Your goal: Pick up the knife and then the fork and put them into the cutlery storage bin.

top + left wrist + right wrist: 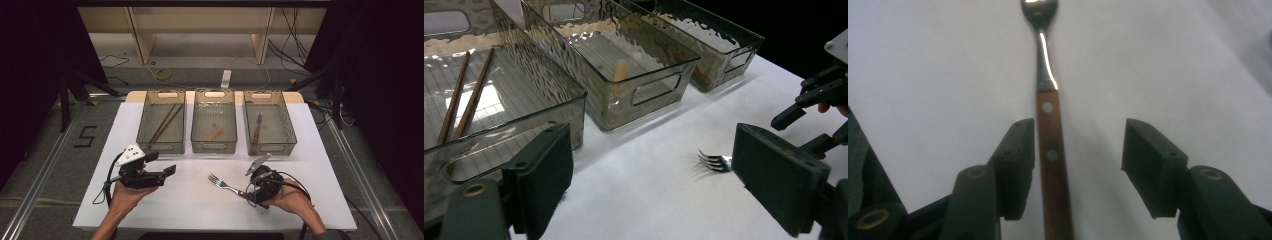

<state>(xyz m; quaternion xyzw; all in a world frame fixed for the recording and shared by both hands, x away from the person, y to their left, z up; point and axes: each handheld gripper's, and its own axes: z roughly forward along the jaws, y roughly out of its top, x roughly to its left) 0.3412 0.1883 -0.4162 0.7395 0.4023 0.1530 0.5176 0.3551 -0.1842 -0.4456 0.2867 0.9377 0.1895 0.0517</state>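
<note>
From the high view I see three clear bins in a row along the far half of the white desk (200, 200); the right tongs' own camera adds what that view is too coarse for, the fork's (1048, 115) brown handle with two pale rivets and a steel neck running away from me. The left tongs' camera catches the fork's tines (714, 161) poking out from behind its own right-hand jaw, and the right tongs farther off at the frame's right edge. The left bin (161, 122) holds a pair of brown chopsticks (166, 121) lying diagonally; the middle bin (214, 121) has one short pale wooden piece (215, 134) on its floor; the right bin (269, 122) holds a utensil with a brown handle (257, 127), too small to identify. The fork lies flat on the desk in front of the right bin, tines pointing left and far. My right tongs (1078, 145) are released, jaws spread either side of the handle, the left jaw just beside it and the right one apart from it. My left tongs (162, 165) are released too, nothing between them, well left of the fork.
</note>
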